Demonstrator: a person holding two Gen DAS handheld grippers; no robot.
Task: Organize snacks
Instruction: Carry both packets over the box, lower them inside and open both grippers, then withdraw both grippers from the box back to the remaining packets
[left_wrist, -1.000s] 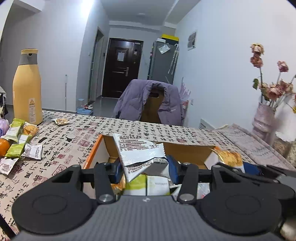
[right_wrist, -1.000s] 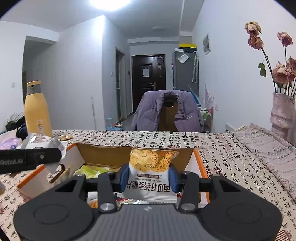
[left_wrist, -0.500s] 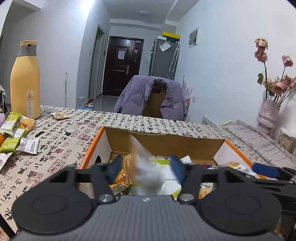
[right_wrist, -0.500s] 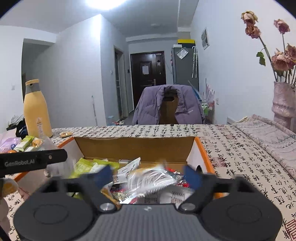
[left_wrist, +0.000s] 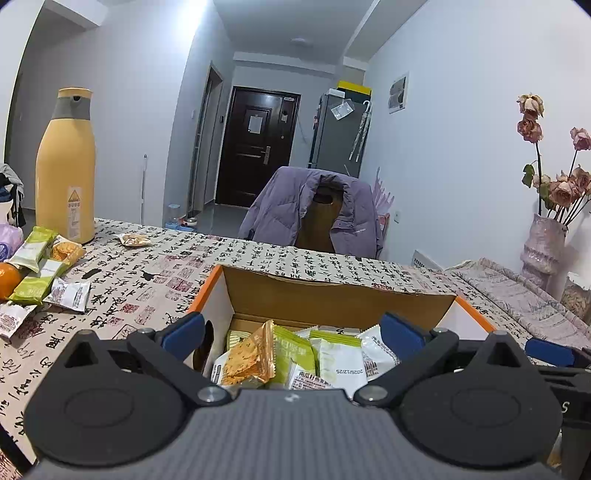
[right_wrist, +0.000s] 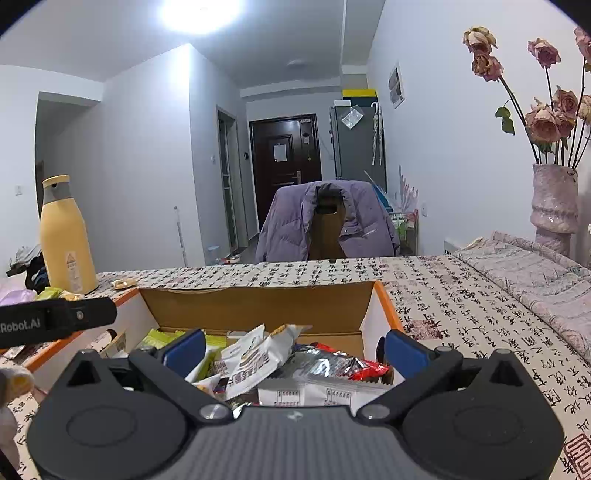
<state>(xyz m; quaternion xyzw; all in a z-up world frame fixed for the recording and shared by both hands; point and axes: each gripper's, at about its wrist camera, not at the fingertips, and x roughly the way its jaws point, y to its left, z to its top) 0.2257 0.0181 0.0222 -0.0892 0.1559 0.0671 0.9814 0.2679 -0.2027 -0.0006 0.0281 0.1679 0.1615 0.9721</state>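
crinkly foil and plastic snack packets fill the cardboard box on the desk. judged light, soft and slippery; contents like crackers probably crush easily, so pinch a flat sealed edge or across the narrow width, gently.

left gripper hangs over the near left part of the box, its jaws have just been opening and now stand fully spread, nothing between the blue pads, packets lie loose below them. right gripper sits over the right part of the same box, jaws likewise just opened wide, released, white packet lies in the pile under it, not pressed.

box contents: left view shows an orange cracker packet standing tilted, green packets and white ones beside it. right view shows white, silver and red wrappers heaped, green ones further left. box has orange rim, open top, well filled.

more loose snacks still lie on the desk at left, near an orange fruit and the yellow bottle; one small packet sits apart beyond them. likely those go in next.
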